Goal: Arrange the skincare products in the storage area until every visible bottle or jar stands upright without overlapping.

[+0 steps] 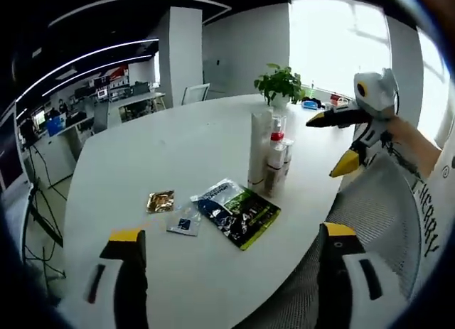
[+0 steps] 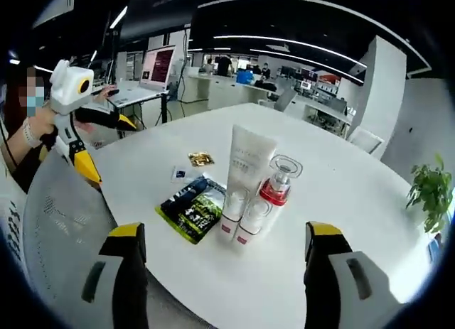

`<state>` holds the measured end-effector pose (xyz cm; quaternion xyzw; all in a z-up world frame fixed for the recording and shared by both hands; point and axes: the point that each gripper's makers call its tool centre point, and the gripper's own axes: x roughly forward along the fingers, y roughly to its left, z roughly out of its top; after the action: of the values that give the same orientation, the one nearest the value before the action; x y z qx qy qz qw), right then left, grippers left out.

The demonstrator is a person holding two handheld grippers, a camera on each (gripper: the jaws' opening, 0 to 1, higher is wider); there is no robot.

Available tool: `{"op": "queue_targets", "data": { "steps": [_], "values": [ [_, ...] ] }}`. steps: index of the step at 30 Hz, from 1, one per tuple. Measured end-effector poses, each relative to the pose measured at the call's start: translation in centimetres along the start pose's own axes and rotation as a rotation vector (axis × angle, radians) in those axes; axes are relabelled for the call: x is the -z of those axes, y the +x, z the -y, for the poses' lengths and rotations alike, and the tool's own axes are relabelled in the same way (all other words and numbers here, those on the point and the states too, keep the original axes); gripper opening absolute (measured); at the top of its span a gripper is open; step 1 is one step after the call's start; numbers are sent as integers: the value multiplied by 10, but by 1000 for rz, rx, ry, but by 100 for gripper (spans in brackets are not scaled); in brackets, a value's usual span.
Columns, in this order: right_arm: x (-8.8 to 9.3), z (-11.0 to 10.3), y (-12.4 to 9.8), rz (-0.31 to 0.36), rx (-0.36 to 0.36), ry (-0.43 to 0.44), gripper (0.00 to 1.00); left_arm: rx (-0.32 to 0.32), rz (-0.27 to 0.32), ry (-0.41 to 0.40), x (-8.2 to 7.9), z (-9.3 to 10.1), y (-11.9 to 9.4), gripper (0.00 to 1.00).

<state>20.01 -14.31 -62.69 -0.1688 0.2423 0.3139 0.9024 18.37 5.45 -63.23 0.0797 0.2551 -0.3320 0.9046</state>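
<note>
The round white desk (image 1: 178, 158) has a smooth, faintly glossy top with wide bare room toward its far edge and on both sides of the things near its near edge. A grey mesh chair back (image 1: 387, 215) stands against that near edge.

The skincare products stand upright in a tight cluster close to the near edge: a tall white tube (image 2: 240, 180) resting on its cap, a clear bottle with a red collar (image 2: 274, 190) just beside it, and a shorter white tube (image 2: 250, 217) in front, all touching or nearly so. Their labels are too small to read. Flat beside them lie a glossy dark sachet with green print (image 2: 193, 208), a small pale sachet with a blue square (image 2: 182, 175) and a gold foil sachet (image 2: 200, 158), each apart from the others. A potted plant (image 1: 279, 84) sits at the far edge.

The left gripper (image 1: 231, 254) hangs over the near edge, its yellow-tipped jaws wide apart and holding nothing. The right gripper (image 2: 224, 251) is likewise spread and empty, facing the bottles.
</note>
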Motion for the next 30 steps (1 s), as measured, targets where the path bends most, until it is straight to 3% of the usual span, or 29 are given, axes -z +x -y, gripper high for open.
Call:
{"op": "queue_targets", "data": {
  "steps": [4, 12, 20, 30],
  "values": [
    [3, -3, -1, -8, -3, 12, 99, 8, 0, -11, 3, 2, -2, 99],
    [1, -14, 1, -8, -9, 28, 100, 12, -5, -14, 11, -4, -6, 99],
    [-2, -21, 6, -12, 8, 14, 100, 8, -67, 54, 25, -22, 4, 99],
    [-4, -12, 4, -10, 43, 21, 100, 43, -125, 75, 32, -49, 50, 99]
  ]
}}
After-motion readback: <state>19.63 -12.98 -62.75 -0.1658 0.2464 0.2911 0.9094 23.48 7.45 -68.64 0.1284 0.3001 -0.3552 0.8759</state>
